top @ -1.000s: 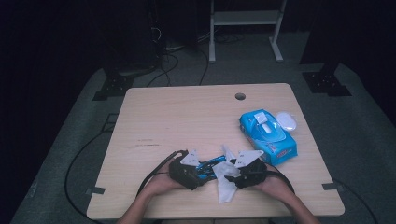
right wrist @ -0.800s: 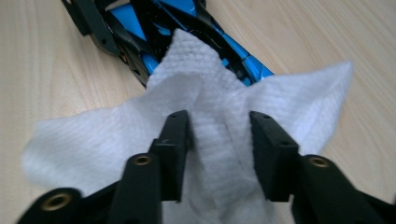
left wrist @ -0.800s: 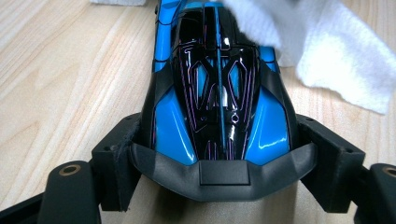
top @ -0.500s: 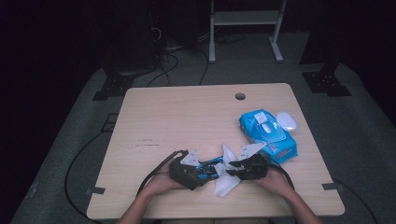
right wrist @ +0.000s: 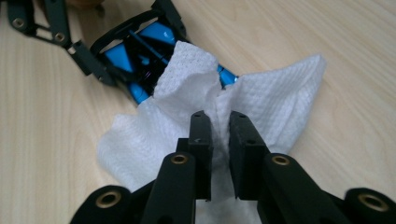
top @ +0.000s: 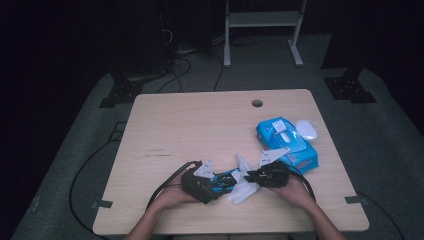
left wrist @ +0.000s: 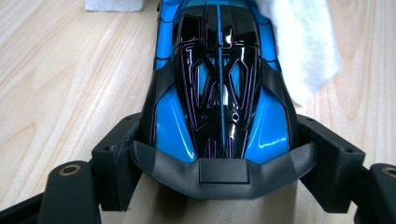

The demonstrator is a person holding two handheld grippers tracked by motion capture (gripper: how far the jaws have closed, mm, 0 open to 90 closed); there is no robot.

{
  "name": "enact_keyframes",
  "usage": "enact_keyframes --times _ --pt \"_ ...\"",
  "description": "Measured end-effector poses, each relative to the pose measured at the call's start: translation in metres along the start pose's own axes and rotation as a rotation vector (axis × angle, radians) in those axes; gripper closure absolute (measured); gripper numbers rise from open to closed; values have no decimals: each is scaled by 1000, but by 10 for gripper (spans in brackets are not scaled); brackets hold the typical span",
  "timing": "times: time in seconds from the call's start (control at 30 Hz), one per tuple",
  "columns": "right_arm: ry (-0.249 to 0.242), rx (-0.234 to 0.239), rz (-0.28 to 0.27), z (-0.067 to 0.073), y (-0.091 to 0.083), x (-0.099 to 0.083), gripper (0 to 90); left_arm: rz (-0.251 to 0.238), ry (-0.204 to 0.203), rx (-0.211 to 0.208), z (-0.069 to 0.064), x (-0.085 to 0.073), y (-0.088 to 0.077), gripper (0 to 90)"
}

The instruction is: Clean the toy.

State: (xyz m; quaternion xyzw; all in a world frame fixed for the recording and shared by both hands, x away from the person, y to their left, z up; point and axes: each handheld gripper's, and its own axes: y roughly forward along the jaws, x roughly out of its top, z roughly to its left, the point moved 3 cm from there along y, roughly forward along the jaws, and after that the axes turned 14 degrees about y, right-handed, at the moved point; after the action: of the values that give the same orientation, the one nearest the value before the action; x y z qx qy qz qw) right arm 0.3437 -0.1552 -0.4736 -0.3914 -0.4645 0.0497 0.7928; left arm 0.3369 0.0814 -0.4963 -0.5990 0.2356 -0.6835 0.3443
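A glossy blue and black toy car rests on the wooden table, and my left gripper is shut on its body, one jaw on each side. In the high view the car lies between both hands near the front edge. A white wipe is draped against the car's far end. My right gripper has just been closing, and its jaws now pinch a fold of the wipe between them. From above, the wipe sits between my left gripper and my right gripper.
A blue pack of wipes lies to the right of the hands, with a white oval object beside it. A cable hole sits near the table's far edge. Black cables trail from both grippers over the front edge.
The right gripper's jaws have closed onto the wipe, and that hand has shifted slightly; the wipe is now bunched up by the car. The left gripper and the car have kept still.
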Motion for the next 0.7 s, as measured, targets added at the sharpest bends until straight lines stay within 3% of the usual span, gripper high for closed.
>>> enact_keyframes --times 0.1,0.23,0.33,0.4,0.5,0.6,0.7 --pt "-17 -61 1 0 7 7 839 -1 -1 0 0 0 0 236" --pt "-20 -189 -10 -6 15 13 847 0 1 -1 0 0 0 236" --pt "22 -145 -51 -5 19 19 846 -1 0 -1 0 0 0 236" --pt "9 -113 -64 2 25 23 846 2 1 0 0 0 0 236" --pt "-37 -128 -49 10 33 26 845 5 -1 0 0 0 -1 236" --pt "-19 -130 -50 4 27 23 847 6 -3 1 0 0 -1 237" --pt "-8 -185 -19 -8 16 8 847 4 -4 1 0 0 0 237"
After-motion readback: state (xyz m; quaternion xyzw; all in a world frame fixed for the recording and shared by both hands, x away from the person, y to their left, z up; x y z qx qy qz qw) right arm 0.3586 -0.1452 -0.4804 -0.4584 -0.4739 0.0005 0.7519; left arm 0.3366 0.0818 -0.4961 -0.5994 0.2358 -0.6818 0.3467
